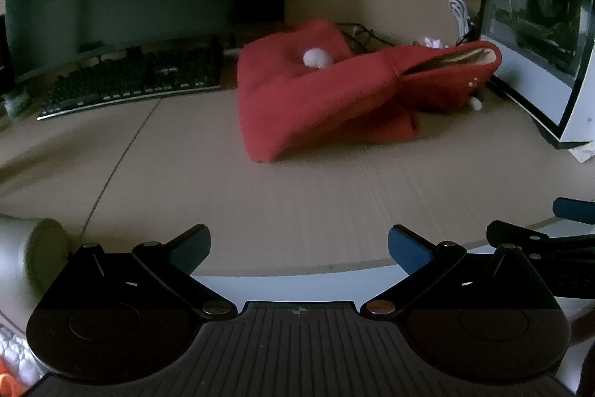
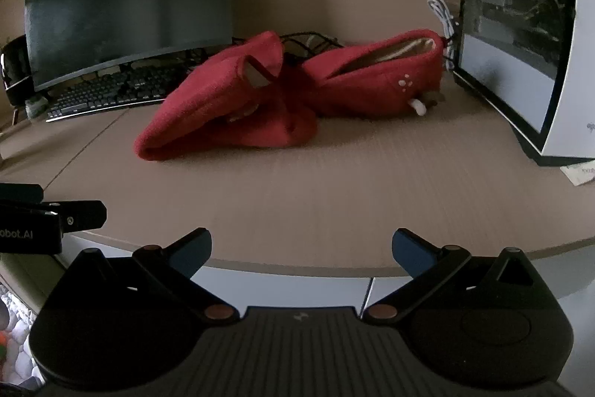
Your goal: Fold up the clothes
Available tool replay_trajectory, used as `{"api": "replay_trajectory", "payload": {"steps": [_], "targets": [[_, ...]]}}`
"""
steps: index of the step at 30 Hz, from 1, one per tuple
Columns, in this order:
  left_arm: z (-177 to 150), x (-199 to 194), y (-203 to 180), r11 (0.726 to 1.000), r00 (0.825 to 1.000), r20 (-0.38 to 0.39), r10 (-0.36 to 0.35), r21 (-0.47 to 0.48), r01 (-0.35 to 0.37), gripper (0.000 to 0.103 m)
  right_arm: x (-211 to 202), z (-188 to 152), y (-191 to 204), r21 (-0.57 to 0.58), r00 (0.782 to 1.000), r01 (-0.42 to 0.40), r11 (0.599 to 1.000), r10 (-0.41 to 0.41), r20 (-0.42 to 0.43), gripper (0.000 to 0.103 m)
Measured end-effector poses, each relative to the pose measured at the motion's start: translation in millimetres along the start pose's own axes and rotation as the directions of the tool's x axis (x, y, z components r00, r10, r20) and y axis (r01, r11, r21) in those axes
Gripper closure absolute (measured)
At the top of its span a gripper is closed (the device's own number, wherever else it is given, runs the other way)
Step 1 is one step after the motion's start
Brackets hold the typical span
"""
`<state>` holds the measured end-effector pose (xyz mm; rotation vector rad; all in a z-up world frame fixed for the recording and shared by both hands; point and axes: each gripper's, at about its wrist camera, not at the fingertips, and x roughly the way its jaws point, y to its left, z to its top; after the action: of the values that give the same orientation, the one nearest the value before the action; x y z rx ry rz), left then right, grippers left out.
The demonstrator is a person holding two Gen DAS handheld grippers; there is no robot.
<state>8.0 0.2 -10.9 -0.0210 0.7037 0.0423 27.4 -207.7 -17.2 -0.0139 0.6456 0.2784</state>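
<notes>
Beyond both spread grippers — left gripper (image 1: 299, 248), right gripper (image 2: 301, 248) — red garment (image 1: 319, 99) lies untouched.

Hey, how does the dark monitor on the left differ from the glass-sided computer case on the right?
The monitor is a wide black screen, blank, with nothing visible on it; the computer case is taller and white-framed, and parts show dimly through its glass side. A keyboard lies under the monitor, while the red garment lies beside the case. Both stand at the back of the desk, beyond the garment.
</notes>
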Motion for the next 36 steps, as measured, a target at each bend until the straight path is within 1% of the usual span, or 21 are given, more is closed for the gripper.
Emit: {"api": "replay_trajectory", "payload": {"steps": [8,16,23,36], "targets": [[0.5,8.7,-5.7,1.000,0.999,-0.032,-0.002,0.008,0.002,0.000,3.8,-3.5,-9.2,0.027,1.000,0.003,1.000,-0.002,-0.015,0.000],[-0.3,8.5,-4.3,1.000,1.000,-0.029,-0.006,0.003,0.006,0.000,1.1,-5.7,-9.6,0.029,1.000,0.006,1.000,-0.006,-0.012,0.000],[0.9,12.5,-2.8,1.000,0.999,-0.041,-0.014,-0.004,0.014,0.000,3.6,-4.0,-11.0,0.029,1.000,0.020,0.999,-0.020,-0.021,0.000],[8.2,31.6,-9.0,0.999,0.997,-0.064,-0.036,0.014,0.037,0.000,16.5,1.7,-19.9,0.033,0.998,0.046,0.998,-0.045,-0.049,0.000]]}}
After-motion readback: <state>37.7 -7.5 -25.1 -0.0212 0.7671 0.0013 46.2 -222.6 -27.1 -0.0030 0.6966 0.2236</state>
